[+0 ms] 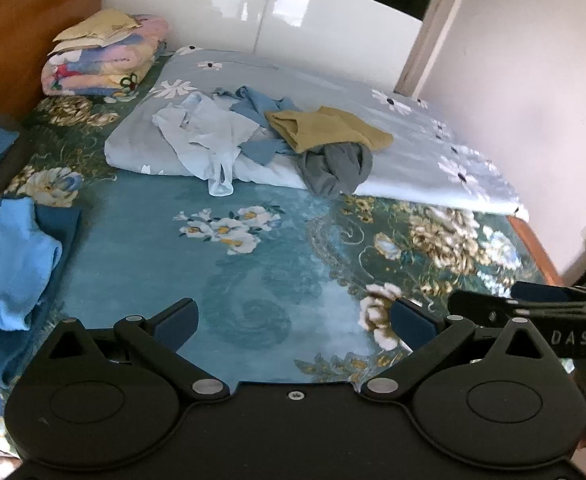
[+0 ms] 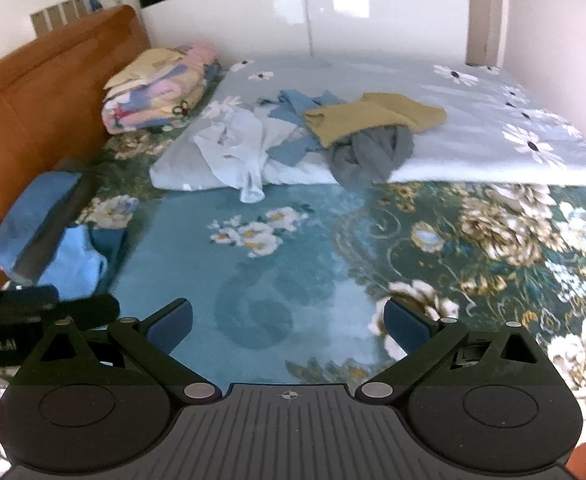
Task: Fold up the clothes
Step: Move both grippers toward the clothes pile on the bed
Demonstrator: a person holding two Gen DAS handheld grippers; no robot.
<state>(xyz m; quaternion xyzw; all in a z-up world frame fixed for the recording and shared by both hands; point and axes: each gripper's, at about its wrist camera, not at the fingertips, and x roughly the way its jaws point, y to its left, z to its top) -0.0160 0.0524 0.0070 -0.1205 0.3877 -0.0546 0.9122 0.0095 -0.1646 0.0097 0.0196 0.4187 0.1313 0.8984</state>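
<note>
A heap of loose clothes lies on a folded pale daisy quilt at the far side of the bed: a light blue garment, a mid-blue one, a mustard one and a grey one. A bright blue garment lies at the left. My left gripper is open and empty above the teal floral bedspread. My right gripper is open and empty there too, and it shows at the right edge of the left wrist view.
A stack of folded blankets sits at the back left by the orange headboard. A white glossy wardrobe stands behind the bed. The bed's wooden edge and a wall are at the right.
</note>
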